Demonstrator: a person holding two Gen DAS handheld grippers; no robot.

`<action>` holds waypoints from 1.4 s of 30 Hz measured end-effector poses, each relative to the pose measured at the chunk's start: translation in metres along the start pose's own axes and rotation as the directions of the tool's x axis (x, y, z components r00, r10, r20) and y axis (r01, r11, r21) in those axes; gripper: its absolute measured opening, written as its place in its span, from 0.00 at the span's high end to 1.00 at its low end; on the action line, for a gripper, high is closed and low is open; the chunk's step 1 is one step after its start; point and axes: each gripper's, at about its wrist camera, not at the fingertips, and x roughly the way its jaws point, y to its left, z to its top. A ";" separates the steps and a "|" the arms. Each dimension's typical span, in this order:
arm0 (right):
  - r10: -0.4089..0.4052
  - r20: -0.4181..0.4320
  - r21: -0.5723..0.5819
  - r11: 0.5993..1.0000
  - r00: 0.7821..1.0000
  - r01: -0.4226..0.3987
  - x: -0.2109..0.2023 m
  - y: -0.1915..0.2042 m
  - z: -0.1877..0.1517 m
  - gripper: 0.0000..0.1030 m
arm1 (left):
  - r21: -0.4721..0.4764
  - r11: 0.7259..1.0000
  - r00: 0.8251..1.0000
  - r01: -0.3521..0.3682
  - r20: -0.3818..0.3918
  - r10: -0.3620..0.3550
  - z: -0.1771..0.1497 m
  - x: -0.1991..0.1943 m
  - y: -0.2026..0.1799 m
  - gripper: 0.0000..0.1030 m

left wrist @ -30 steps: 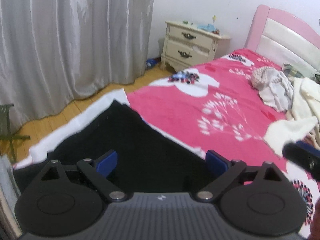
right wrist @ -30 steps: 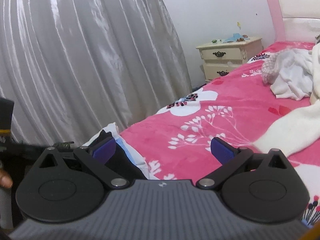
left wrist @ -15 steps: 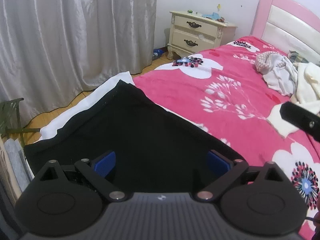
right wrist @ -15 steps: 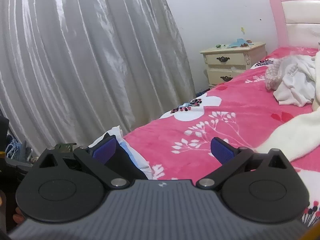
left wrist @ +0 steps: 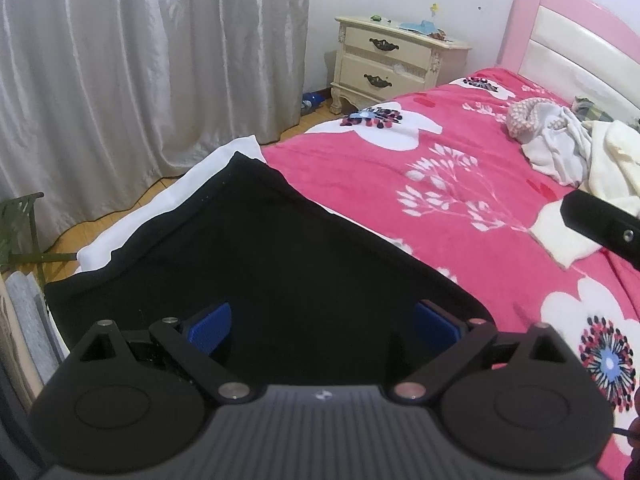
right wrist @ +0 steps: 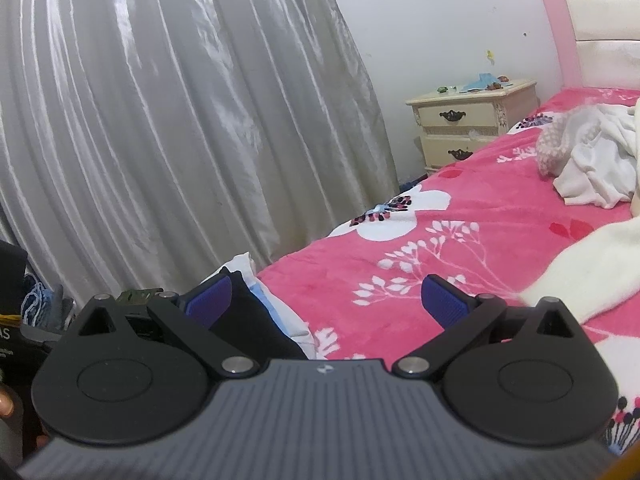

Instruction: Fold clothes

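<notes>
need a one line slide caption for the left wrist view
Open left claw poised over a black garment spread on the pink floral bed.

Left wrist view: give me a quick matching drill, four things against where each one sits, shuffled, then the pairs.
Things:
1. black garment
2. nightstand
3. white clothes pile
4. curtain

Places:
A. near the headboard, on the pink blanket
B. foot corner of the bed, under the open left claw
C. along the wall, left of the nightstand
D. on the floor beside the head of the bed

Pairs: 1-B, 2-D, 3-A, 4-C
</notes>
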 end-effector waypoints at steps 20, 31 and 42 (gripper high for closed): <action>0.001 0.016 -0.011 1.000 1.000 -0.001 -0.006 -0.005 0.002 0.01 | -0.001 0.996 0.996 0.086 0.013 -0.086 -0.017 -0.008 0.012 0.04; 0.037 -0.093 0.066 0.997 0.995 -0.031 -0.019 -0.058 0.011 0.03 | 0.143 0.972 0.982 0.184 0.027 -0.189 -0.053 -0.039 0.024 0.04; 0.181 -0.370 -0.399 0.855 0.911 -0.332 0.013 0.012 -0.026 0.54 | 0.214 0.957 0.979 0.196 -0.102 -0.177 -0.097 -0.031 0.022 0.09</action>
